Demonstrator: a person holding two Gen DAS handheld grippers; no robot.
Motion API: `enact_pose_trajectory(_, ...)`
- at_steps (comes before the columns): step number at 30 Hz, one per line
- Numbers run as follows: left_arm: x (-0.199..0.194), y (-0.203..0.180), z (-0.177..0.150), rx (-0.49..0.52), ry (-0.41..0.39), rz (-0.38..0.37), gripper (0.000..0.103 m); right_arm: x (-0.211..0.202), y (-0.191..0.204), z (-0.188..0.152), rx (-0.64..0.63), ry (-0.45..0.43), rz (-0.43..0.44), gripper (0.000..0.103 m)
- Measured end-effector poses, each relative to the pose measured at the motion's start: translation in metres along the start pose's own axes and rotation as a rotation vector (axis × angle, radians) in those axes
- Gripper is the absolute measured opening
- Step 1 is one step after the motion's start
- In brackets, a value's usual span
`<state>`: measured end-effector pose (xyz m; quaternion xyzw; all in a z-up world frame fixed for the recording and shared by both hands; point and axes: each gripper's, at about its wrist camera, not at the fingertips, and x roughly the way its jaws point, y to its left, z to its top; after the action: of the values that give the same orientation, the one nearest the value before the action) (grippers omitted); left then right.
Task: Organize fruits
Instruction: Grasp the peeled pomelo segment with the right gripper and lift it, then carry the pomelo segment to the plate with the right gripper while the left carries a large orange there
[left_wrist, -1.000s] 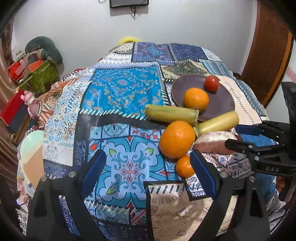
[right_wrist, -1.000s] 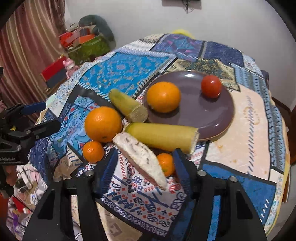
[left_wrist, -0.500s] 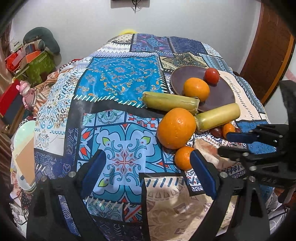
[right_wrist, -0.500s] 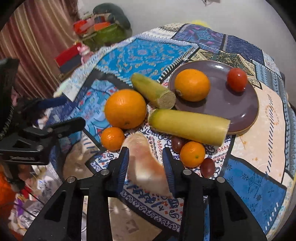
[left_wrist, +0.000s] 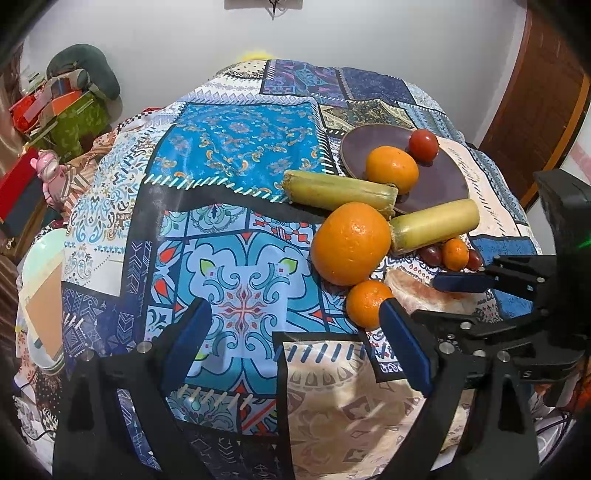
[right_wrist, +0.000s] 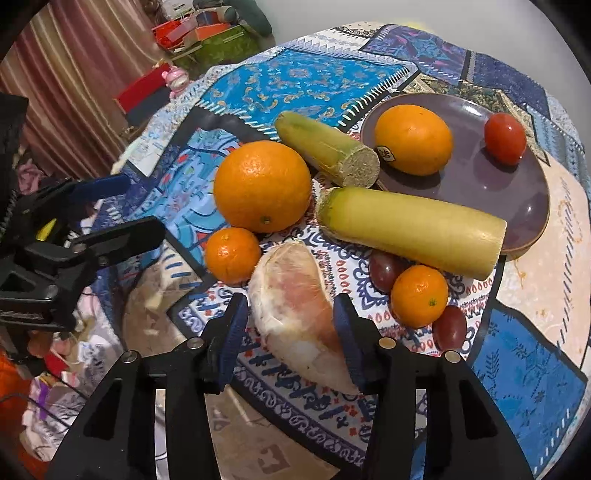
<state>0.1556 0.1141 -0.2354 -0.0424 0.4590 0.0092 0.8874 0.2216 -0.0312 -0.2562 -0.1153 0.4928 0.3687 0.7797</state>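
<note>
Gripping a peeled pomelo segment (right_wrist: 295, 306) just above the tabletop (right_wrist: 303, 77), the right gripper (right_wrist: 291, 332) begins sorting; only an orange (right_wrist: 413, 138) and tomato (right_wrist: 505, 137) sit on the plate (right_wrist: 480, 184), while the left gripper (left_wrist: 295, 343) hangs wide, holding nothing.

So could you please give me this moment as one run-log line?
right gripper: shut on pomelo wedge | left gripper: open, empty | plate: orange, tomato
</note>
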Motion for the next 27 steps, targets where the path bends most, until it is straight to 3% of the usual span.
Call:
enact_pose_trajectory(7,0.005,-0.002,-0.001,0.000,0.016,0.003,0.093,0.016,0.004,0.004,-0.021,0.005,-0.012,0.050)
enact_pose_trajectory(13,0.006,-0.005,0.001,0.000,0.017,0.001,0.093,0.013,0.003,0.005,-0.019,-0.013,-0.017,0.042)
enact_pose_trajectory(17,0.006,-0.008,0.006,0.007,0.004,-0.001,0.093,-0.004,-0.001,0.002,0.013,-0.053,0.004,0.040)
enact_pose_trajectory(27,0.042,-0.023,0.030,0.004,0.047,-0.037,0.093,-0.065,-0.024,0.004,0.063,-0.212,-0.059,0.039)
